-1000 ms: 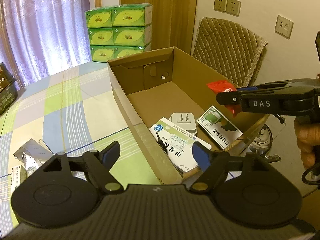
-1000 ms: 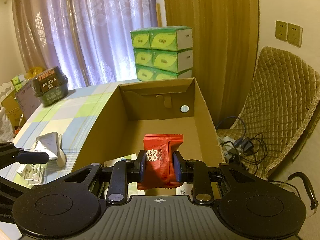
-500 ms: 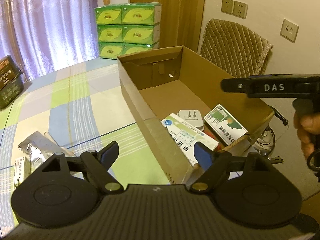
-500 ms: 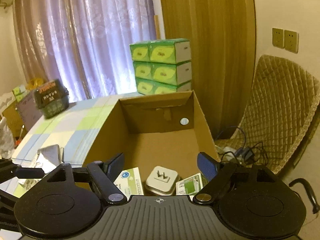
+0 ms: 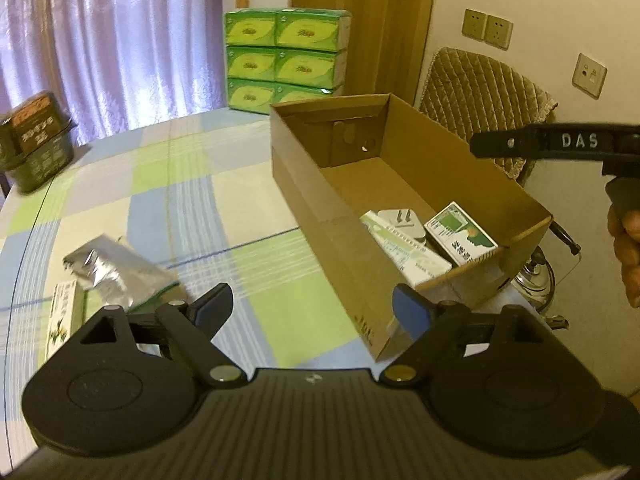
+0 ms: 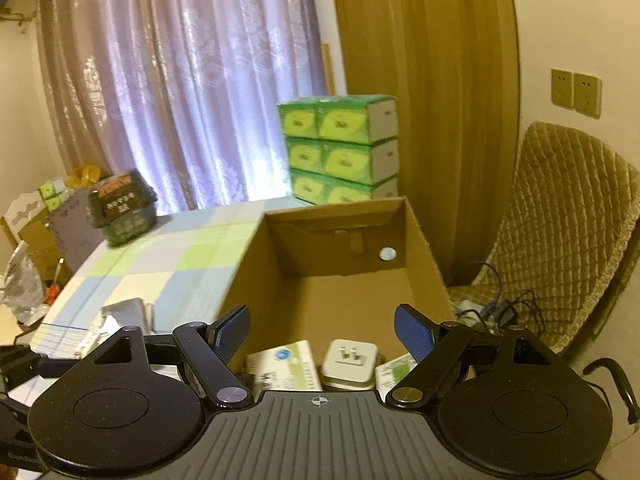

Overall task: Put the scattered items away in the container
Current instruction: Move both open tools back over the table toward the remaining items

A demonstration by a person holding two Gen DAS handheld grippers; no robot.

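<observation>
The left claw hangs over the checked tabletop with its blue-padded fingers spread wide and nothing between them. Ahead of it and to its right stands the cardboard box, open at the top, its near corner just in front of the right finger. Inside the box, at the end nearest this claw, lie a white and green carton, a white plug adapter and a green-printed small box, packed close together. To the left of the claw, still out on the tabletop, a crumpled silver foil pouch lies beside a small pale box, the two touching or nearly so.

The right claw is held above the near end of the cardboard box, fingers also wide apart and empty. Directly below and between its fingers sit the white plug adapter and the white and green carton, with the green-printed small box under its right finger. In the left wrist view this claw shows only as a dark bar marked DAS at the far right, with part of the person's hand gripping below it.

Beyond the box, green tissue packs are stacked near the curtain, and a dark green tub sits at the far left edge of the tabletop
</observation>
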